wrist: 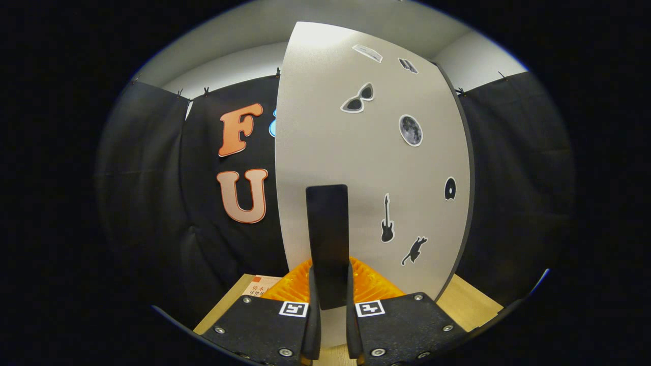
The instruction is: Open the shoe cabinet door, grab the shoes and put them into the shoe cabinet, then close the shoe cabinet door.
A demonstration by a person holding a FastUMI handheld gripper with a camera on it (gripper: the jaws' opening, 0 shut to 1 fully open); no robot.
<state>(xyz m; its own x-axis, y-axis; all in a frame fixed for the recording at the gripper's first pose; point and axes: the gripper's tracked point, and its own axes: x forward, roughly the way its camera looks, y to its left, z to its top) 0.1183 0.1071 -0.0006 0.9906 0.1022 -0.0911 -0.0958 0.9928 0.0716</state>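
Here, the gripper [329, 305] is clenched on the black handle [328, 229] of the shoe cabinet door [366, 168].

In the gripper view, your two fingers [311, 305] stand close together with the handle's lower end held between them, both sides pressing on it; that grasp is what lets you swing the panel. The door is a pale grey slab with stickers of sunglasses [357, 98], a moon [410, 130], a guitar [387, 219] and a cat [414, 250], and it stands straight ahead of the fingers with its dark edge to one side, so judge it as partly swung. An orange ribbed object [374, 284] lies just behind the fingers on the wooden surface [470, 300], beside a printed booklet [259, 287]. You cannot tell where the shoes are, nor whether the step in hand is opening or closing.
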